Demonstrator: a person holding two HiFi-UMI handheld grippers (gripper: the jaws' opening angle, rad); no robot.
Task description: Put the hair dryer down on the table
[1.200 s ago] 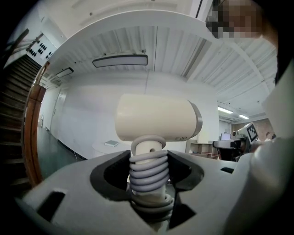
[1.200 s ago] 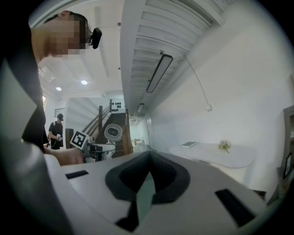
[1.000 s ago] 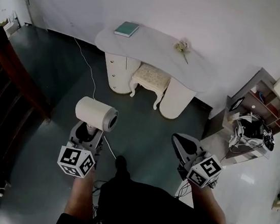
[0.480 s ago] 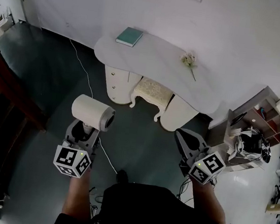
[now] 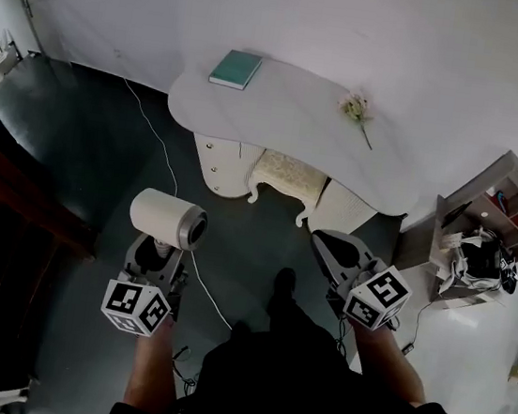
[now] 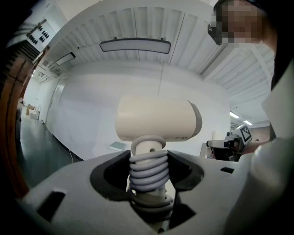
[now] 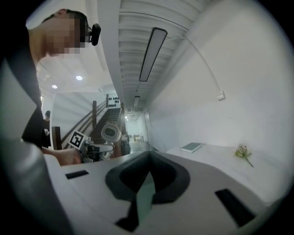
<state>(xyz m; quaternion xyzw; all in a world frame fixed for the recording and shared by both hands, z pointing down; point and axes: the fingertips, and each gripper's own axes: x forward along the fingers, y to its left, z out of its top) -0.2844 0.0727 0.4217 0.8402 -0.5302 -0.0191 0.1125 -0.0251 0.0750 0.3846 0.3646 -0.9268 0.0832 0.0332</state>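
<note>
The white table (image 5: 279, 124) sits lower and closer in the head view than a second ago, and a foot now shows stepping toward it, so the person is closing in with the load. Its middle is bare, which looks like the natural landing spot. The stool (image 5: 287, 172) stays tucked under its front edge.

The hair dryer (image 5: 167, 219) is well short of the table, carried over the dark floor with its barrel upright above the left gripper (image 5: 160, 253). That gripper's jaws are clamped on the handle, around the cord coiled there (image 6: 148, 167), probably so the heavy head cannot tip.

The right gripper (image 5: 338, 254) has its jaws together on nothing and rides alongside, free to steady.

The teal book (image 5: 235, 69) and the flower (image 5: 357, 112) lie near the table's ends, both worth avoiding.
</note>
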